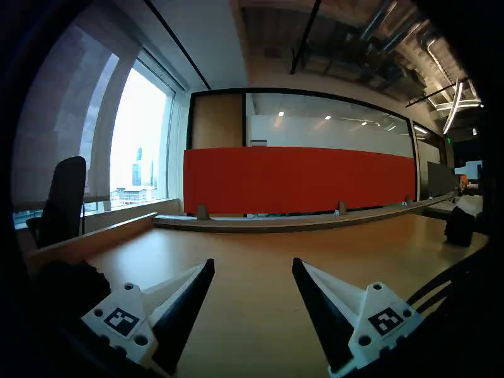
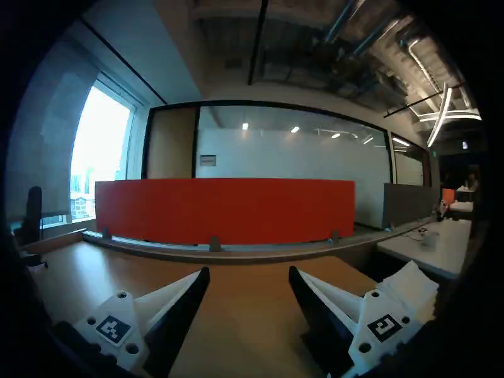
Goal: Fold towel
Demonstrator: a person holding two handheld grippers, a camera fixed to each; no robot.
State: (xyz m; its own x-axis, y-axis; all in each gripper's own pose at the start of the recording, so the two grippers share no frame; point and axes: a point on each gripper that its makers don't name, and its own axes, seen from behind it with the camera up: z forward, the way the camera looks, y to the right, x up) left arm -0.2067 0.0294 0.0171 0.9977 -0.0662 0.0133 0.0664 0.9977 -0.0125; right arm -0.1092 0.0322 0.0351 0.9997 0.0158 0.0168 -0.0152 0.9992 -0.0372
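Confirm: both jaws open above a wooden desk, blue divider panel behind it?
The divider panel is red, not blue, per the left gripper view. The left gripper and right gripper do hold their jaws open above the wooden desk.

Red partition (image 1: 296,179) upright along the far edge of the wooden table (image 1: 252,264). Left of the partition, a bright window (image 1: 138,151) with a black chair (image 1: 63,195) in front of it. Behind and above the partition, a glass wall (image 1: 327,123). Right of the partition, a dark object (image 1: 460,227) at the table's edge, a white desk (image 2: 441,246) beyond, and crossed light strips (image 2: 441,116) high overhead.
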